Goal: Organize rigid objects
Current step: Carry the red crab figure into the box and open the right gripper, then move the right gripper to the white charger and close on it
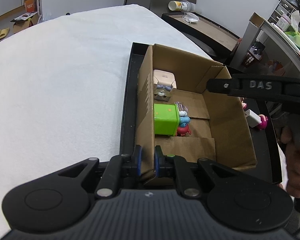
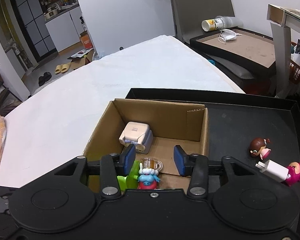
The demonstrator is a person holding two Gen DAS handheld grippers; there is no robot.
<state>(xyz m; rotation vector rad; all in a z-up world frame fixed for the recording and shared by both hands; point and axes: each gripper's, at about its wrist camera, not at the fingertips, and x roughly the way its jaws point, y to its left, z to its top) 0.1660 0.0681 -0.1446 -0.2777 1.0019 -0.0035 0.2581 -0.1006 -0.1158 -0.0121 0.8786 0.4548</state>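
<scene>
The white cloth-covered desk [image 2: 110, 84] stretches off to the left, with the black tray [image 2: 250, 108] at its right end. The left gripper [image 1: 148, 160] is clenched on the near left wall of the cardboard box [image 1: 226, 120], steadying it inside the tray.

Inside the box, along the left wall, lie the beige cube toy [image 2: 135, 135], the green cube [image 1: 166, 119] and, just beside it, the blue figure [image 2: 148, 178] with a tiny beer mug [image 2: 151, 163] at its head. The right half of the box floor is bare.

The right gripper [image 2: 154, 160] hangs over the box with its jaws spread wide and nothing between them; it looks released, likely just after a drop, though that is a judgement.

Further right, on the tray floor outside the box, 3 pieces remain: the brown-haired doll [image 2: 259, 146], the white charger plug [image 2: 274, 169] and the pink figure [image 2: 297, 172] touching it.

To do the next pick well, lift the right gripper clear of the box's right wall before swinging over, so the box isn't dragged. The doll stands apart and is the easier grasp; approach across its round head squarely. The plug and pink figure touch, so closing on one may nudge the other. Keep the left gripper's hold firm, and set new pieces into the bare right side.
</scene>
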